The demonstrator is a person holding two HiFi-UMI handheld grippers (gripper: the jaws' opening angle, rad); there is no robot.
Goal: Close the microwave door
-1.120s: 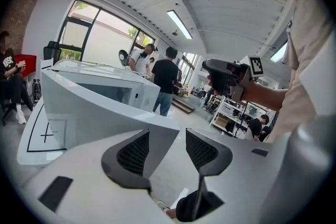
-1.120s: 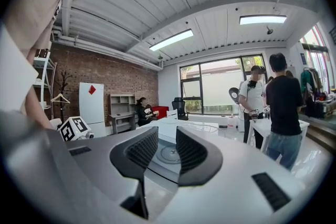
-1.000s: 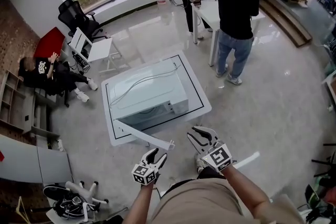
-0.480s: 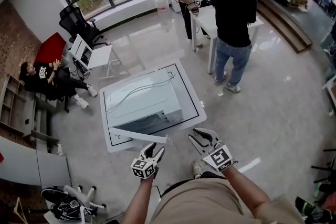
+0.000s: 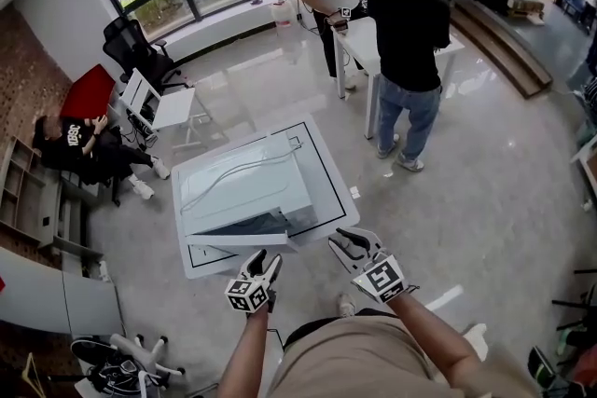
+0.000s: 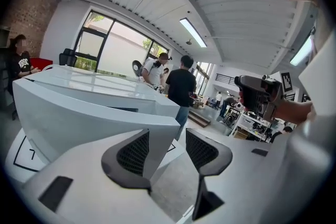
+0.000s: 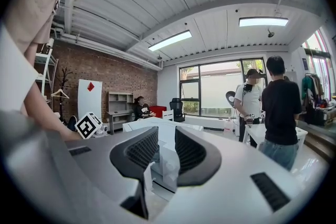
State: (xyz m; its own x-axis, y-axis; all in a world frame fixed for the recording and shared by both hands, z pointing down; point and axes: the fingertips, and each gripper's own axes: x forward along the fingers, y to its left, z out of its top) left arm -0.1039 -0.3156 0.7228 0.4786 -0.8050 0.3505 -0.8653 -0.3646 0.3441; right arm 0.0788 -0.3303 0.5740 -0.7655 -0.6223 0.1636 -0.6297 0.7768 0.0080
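Head view, with the two gripper views. The microwave (image 5: pixel 247 186) stands on a low white table (image 5: pixel 334 165), set toward its left edge, with its front facing the near edge. The microwave door (image 5: pixel 244 240) is ajar at a narrow angle. It is hinged near the near left corner of the table, and its free edge points along the near edge toward the middle. The left gripper (image 5: pixel 264 264) is unclenched just beside that free edge. In its own view the corner of the door panel lies in line with the gap between the parted jaws, though whether a pad (image 6: pixel 132 152) actually touches the panel cannot be settled from this angle. The right gripper (image 5: pixel 352 244) hangs off the near edge with its jaws spread around nothing. The door is probably a stiff, light, smooth-faced panel that swings freely on its hinge and resists only at the latch. No grip is needed, and a flat push on the outer face close to the free edge gives the most leverage. The smooth face may let a pad slide, and the casing may creep toward the far edge under a hard shove.
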